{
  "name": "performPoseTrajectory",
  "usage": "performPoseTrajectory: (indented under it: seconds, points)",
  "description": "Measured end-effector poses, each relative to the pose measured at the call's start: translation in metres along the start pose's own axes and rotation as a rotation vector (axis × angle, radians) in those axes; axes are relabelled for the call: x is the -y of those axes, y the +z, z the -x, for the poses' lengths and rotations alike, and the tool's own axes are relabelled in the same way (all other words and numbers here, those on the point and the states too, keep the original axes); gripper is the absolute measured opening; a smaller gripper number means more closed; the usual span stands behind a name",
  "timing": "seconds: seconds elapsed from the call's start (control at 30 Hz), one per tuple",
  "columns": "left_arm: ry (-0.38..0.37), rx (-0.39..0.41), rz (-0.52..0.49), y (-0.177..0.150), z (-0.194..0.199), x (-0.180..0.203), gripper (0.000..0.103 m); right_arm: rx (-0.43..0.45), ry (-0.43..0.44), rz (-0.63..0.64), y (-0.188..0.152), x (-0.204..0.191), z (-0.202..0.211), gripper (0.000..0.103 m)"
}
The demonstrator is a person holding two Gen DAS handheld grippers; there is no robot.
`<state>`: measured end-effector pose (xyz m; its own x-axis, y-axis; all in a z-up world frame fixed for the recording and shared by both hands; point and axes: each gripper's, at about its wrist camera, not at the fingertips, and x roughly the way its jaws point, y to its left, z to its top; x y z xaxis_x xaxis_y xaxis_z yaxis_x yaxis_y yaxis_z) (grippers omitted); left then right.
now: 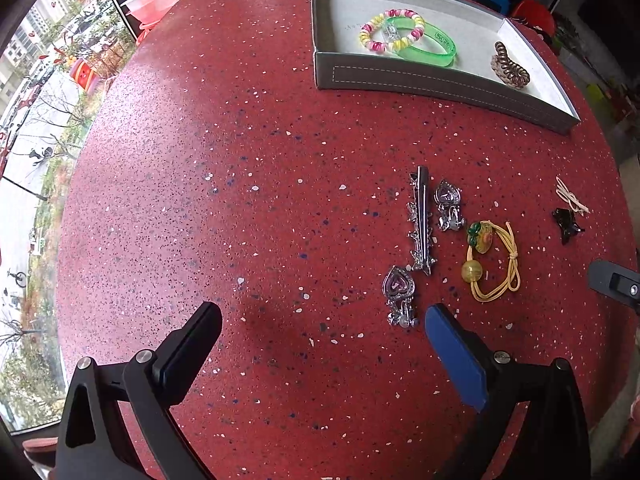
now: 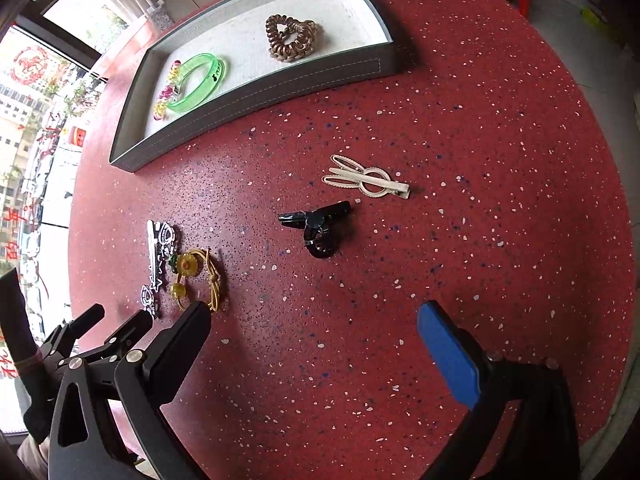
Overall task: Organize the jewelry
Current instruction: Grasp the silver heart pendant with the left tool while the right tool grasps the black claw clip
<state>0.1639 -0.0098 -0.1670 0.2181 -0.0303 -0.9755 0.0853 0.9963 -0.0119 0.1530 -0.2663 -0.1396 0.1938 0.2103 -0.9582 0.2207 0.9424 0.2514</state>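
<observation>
Landmark: grey tray (image 1: 440,84), stitched outer wall, pale lining, on a round red speckled table (image 1: 240,200).

Edges/room: the table's curved rim shows on the window side in the left wrist view. A wide bare stretch of tabletop lies on that side of the tray and of the loose pieces. In the right wrist view, bare surface also lies between the tray wall and the clips.

Left gripper (image 1: 324,320): spread wide, holding nothing, above the table on the near side of the tray. Right gripper (image 2: 314,318): likewise wide and empty.

Tray contents: translucent green bangle (image 1: 430,46) overlapped by a pink-yellow beaded bracelet (image 1: 390,30) toward one end; brown spiral hair tie (image 2: 292,38) apart, toward the other end.

Outside the tray, all on the table: long silver hair clip (image 1: 421,220), two heart-shaped silver earrings (image 1: 448,204) (image 1: 400,292), yellow cord hair tie with beads (image 1: 494,264), black claw clip (image 2: 318,226), cream bunny-ear clip (image 2: 366,178).
</observation>
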Motion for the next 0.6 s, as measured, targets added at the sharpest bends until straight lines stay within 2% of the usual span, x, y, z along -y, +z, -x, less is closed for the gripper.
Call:
performPoseTrajectory:
  seconds: [0.17, 0.27, 0.43, 0.6]
  points:
    - [0.006, -0.015, 0.019, -0.002, -0.008, -0.002, 0.103, 0.012, 0.001, -0.017, 0.011, -0.004, -0.006, 0.099]
    - [0.010, -0.007, 0.012, -0.005, -0.009, -0.005, 0.103, 0.007, -0.017, -0.006, 0.015, -0.008, -0.013, 0.093]
    - [0.006, -0.007, 0.006, 0.000, -0.010, -0.003, 0.100, 0.001, -0.058, -0.008, 0.022, -0.007, -0.023, 0.077]
    - [0.007, 0.004, 0.010, 0.003, -0.011, 0.001, 0.100, 0.004, -0.068, 0.012, 0.029, -0.011, -0.027, 0.074]
